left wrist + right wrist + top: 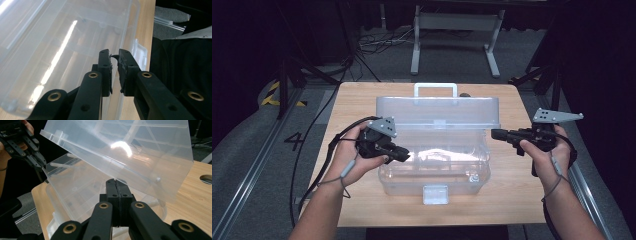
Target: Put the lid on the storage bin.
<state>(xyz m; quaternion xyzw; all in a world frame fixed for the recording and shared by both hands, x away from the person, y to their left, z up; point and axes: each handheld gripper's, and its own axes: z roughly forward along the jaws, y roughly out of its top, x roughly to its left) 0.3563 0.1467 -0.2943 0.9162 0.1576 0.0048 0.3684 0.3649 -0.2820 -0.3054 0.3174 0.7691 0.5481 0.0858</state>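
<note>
A dark room with grey carpet, trailing black cables and a pale metal frame is surrounding a light wooden table [512,195], on which a clear plastic storage box with a white latch [434,172] is sitting in the middle, its latch side facing the near edge. Its clear hinged lid with a white carrying handle [438,112] is standing raised at the far side, so the box is already lying open. The left tool [401,156] is hovering at the box's left end, just over the rim; in the left gripper view its pads [107,72] are standing a narrow gap apart with nothing pressed between them, only the box's clear wall showing beyond. The right tool [496,134] is waiting off the box's right end, near the lid's right edge without touching it, its jaws fully closed on nothing, as the right gripper view makes plain [116,195]. The step in hand is probably work on the opened box, either reaching into it or getting ready to bring the lid down. The next move is likely calling for the left tool to settle on the rim or lid edge, and for the right tool to open before it can take hold of anything.
</note>
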